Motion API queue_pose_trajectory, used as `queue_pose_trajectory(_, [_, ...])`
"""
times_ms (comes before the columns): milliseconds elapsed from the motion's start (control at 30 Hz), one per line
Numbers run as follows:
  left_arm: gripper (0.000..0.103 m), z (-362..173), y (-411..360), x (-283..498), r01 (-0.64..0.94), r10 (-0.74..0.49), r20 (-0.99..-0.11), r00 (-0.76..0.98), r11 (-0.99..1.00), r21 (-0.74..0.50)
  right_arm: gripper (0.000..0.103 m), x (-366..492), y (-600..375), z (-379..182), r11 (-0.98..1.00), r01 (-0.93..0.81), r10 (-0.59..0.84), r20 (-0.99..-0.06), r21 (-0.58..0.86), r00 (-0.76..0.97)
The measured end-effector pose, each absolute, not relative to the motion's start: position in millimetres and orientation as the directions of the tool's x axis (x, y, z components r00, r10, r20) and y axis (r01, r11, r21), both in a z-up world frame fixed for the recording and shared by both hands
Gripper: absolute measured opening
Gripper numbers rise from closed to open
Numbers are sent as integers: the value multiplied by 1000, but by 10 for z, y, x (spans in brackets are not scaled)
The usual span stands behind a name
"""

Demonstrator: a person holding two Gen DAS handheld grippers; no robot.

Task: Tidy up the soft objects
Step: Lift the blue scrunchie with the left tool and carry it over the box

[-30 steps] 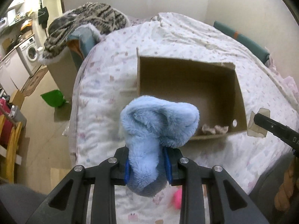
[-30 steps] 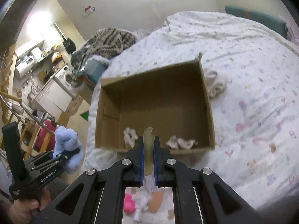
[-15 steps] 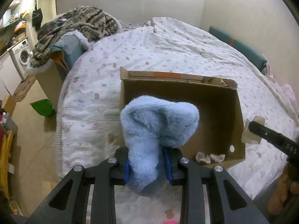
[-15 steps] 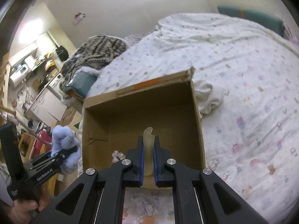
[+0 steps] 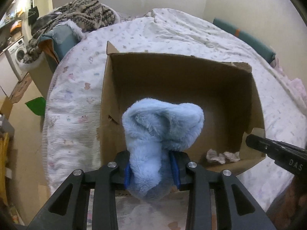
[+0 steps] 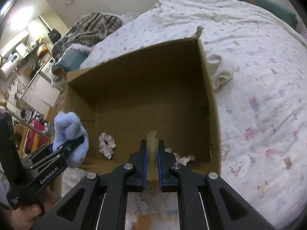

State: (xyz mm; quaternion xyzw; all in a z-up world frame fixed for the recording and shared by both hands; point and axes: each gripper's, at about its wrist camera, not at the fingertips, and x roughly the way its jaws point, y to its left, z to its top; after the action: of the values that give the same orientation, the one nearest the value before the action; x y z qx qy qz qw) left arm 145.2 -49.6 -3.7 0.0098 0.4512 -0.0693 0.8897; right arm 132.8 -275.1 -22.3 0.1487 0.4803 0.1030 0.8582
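An open cardboard box (image 5: 172, 54) (image 6: 134, 76) lies on the bed. My left gripper (image 5: 151, 164) (image 6: 63, 149) hangs at the box's near left corner, its jaws opening while the blue pads still touch a fluffy light-blue plush toy (image 5: 161, 126) (image 6: 69, 134). My right gripper (image 6: 152, 147) (image 5: 276, 151) is over the box's near edge, shut on a thin pale cream soft piece (image 6: 151, 143) that stands up between the pads. Two whitish scrunchies (image 5: 222, 156) (image 6: 106, 145) rest on the box floor.
A white cloth (image 6: 220, 72) lies bunched against the box's right outer wall on the patterned bedspread (image 6: 259, 105). A knitted blanket (image 5: 80, 17) is heaped at the bed's far left. A teal cushion (image 5: 243, 36) lines the wall. The floor and a washing machine (image 5: 17, 57) lie to the left.
Both grippers have come down and forward toward the box, which now looks larger and closer. The blue plush and the cream piece stay between their pads.
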Motion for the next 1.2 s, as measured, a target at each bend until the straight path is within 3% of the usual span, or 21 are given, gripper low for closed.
queue_pose_trajectory(667, [32,-114,-508,1446,129,-109,-814,571,991,-42,11,1329,-2579,-372,952,-86,300,-843,293,446])
queue_pose_trajectory(1200, [45,-117,-551,1432,143,-111,-818,565,989,-36,18,1367,-2606,-387,942,-71,326,-836,329,441])
